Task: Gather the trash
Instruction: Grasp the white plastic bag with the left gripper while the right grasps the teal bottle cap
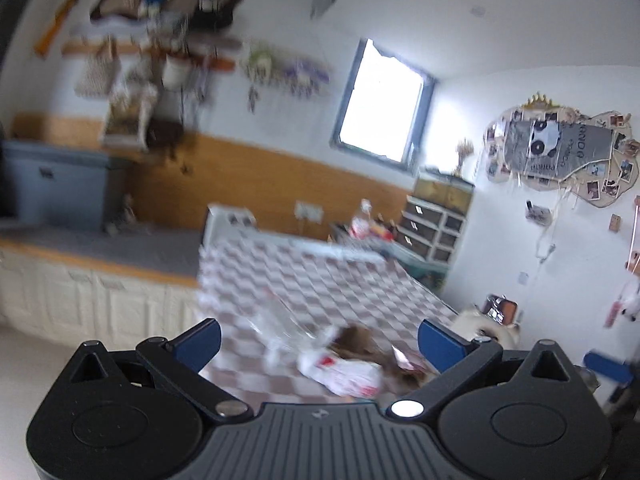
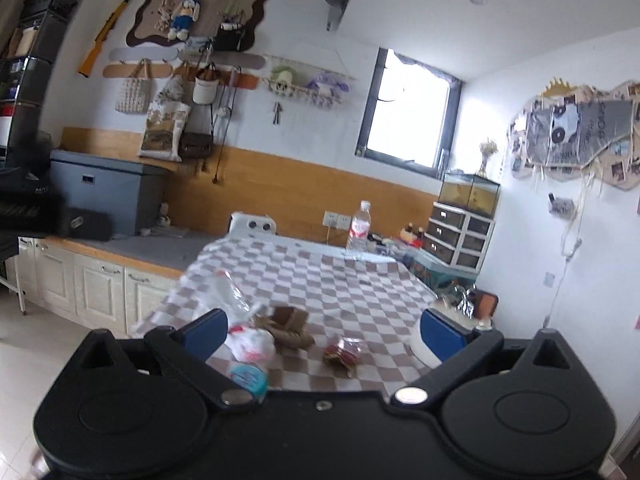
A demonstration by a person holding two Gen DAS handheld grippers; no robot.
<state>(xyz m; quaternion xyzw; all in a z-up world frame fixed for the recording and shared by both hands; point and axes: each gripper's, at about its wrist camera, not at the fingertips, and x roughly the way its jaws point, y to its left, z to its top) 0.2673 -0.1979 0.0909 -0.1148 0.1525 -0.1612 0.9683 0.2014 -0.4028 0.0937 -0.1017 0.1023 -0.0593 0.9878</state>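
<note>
**Hovering Over a Littered Tablecloth, Both Grippers Spread Wide**

Hanging above the near end of the checkered table [image 2: 340, 280], the right gripper [image 2: 324, 330] is carrying its blue fingers [image 2: 206, 332] spread far apart with nothing between them, and the left gripper [image 1: 320, 344] is doing the same. Judging by the pose, both are being kept open and raised so the scraps below stay in sight before a pick is chosen.

The trash is lying in a loose cluster at the table's near end. A crumpled white bag with red print [image 2: 251, 342] is sitting nearest the table's front-left edge, touching a brown paper wad [image 2: 288, 330] just behind it. A clear plastic bag [image 2: 228, 292] is slumping farther back along the left edge. A red snack wrapper [image 2: 342, 354] is lying apart, toward the table's middle. A blue-lidded cup [image 2: 249, 378] is peeking out at the very front edge. The left view is blurring everything, so finer detail there is unreadable.

A water bottle [image 2: 360, 226] is standing upright at the table's far end.
</note>
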